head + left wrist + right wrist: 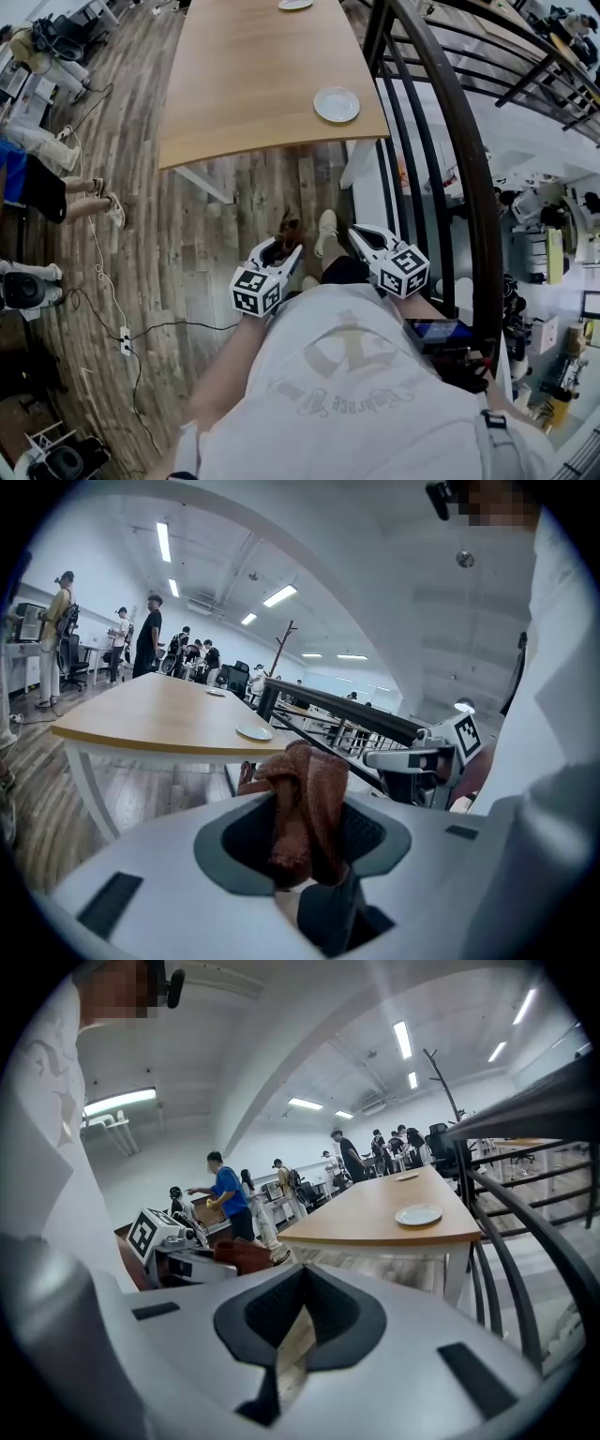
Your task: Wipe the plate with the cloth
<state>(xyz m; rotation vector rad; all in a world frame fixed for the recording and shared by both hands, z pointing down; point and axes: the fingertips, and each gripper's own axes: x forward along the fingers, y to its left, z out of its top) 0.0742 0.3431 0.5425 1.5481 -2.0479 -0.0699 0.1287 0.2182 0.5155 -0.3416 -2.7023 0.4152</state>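
A white plate (336, 104) lies near the wooden table's (253, 84) near right corner, well ahead of both grippers. It also shows in the left gripper view as the plate (253, 731) and in the right gripper view as the plate (418, 1214). My left gripper (284, 247) is held low in front of my body, shut on a crumpled brown cloth (289, 228). Up close, the cloth (307, 775) sticks up from between that gripper's (305, 841) jaws. My right gripper (362, 235) (302, 1283) is beside it, shut on nothing.
A dark metal railing (441, 122) runs along the table's right side. A second plate (295, 4) sits at the table's far end. Cables and a power strip (125, 341) lie on the wood floor at left. Several people (145, 635) stand beyond the table.
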